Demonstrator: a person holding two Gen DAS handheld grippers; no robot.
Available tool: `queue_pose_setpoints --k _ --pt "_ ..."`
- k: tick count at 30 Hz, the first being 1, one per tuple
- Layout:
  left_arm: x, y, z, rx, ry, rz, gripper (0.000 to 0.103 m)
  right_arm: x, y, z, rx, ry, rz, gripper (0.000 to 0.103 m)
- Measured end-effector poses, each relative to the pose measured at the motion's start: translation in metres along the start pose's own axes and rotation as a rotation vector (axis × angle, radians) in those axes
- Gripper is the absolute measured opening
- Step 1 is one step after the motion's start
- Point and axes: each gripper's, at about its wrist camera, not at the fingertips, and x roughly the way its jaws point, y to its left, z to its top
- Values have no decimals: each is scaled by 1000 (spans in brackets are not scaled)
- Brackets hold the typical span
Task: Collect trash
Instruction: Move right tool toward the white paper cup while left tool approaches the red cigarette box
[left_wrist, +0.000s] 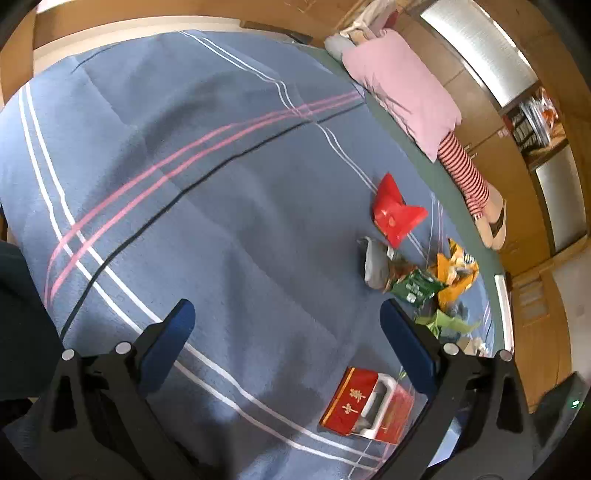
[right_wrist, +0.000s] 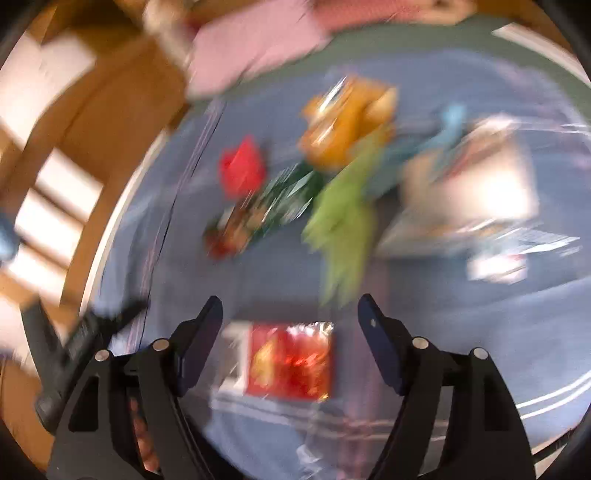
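Note:
Trash lies on a blue striped bedspread (left_wrist: 192, 192). In the left wrist view: a red wrapper (left_wrist: 395, 212), a grey wrapper (left_wrist: 375, 264), a green packet (left_wrist: 415, 286), an orange packet (left_wrist: 452, 273), a light green wrapper (left_wrist: 447, 323) and a red box with a white handle (left_wrist: 364, 404). My left gripper (left_wrist: 286, 319) is open and empty above the bedspread, left of the pile. The right wrist view is motion-blurred. My right gripper (right_wrist: 290, 308) is open and empty over the red box (right_wrist: 290, 363); the red wrapper (right_wrist: 242, 171), orange packet (right_wrist: 347, 125) and green wrapper (right_wrist: 343, 225) lie beyond.
A pink pillow (left_wrist: 402, 85) and a striped doll (left_wrist: 469, 181) lie along the bed's far edge. Wooden cabinets (left_wrist: 491, 122) stand behind. A white, clear-wrapped pile (right_wrist: 480, 192) lies right of the trash. A dark object (right_wrist: 66, 354) sits at the bed's left edge.

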Motion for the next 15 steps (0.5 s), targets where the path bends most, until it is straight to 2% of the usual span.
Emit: queue_pose_setpoints --k 3,5,7,9,10,11,12,13,15 --pt "4 -2 -1 -1 18 3 100 -22 -31 9 144 -133 -116 75" --pt "6 -4 -2 1 21 3 100 -27 -46 11 201 -173 -199 75" --pt "8 -5 -2 8 28 0 100 -21 -63 10 241 -172 -295 75" --pt "10 -6 -3 18 40 -1 100 -6 -80 10 257 -113 -312 74" --pt "11 -6 -4 21 43 -1 100 5 -92 9 278 -68 -284 72" --pt "12 -7 -4 24 45 -2 100 9 -99 6 298 -57 -239 59" --pt "12 -8 -4 27 47 -2 100 11 -105 2 323 -44 -189 39" --pt "12 -8 -5 29 47 -1 100 10 -109 -2 338 -30 -157 32" --pt "14 -9 -5 34 55 5 100 9 -103 -8 305 -14 -110 9"
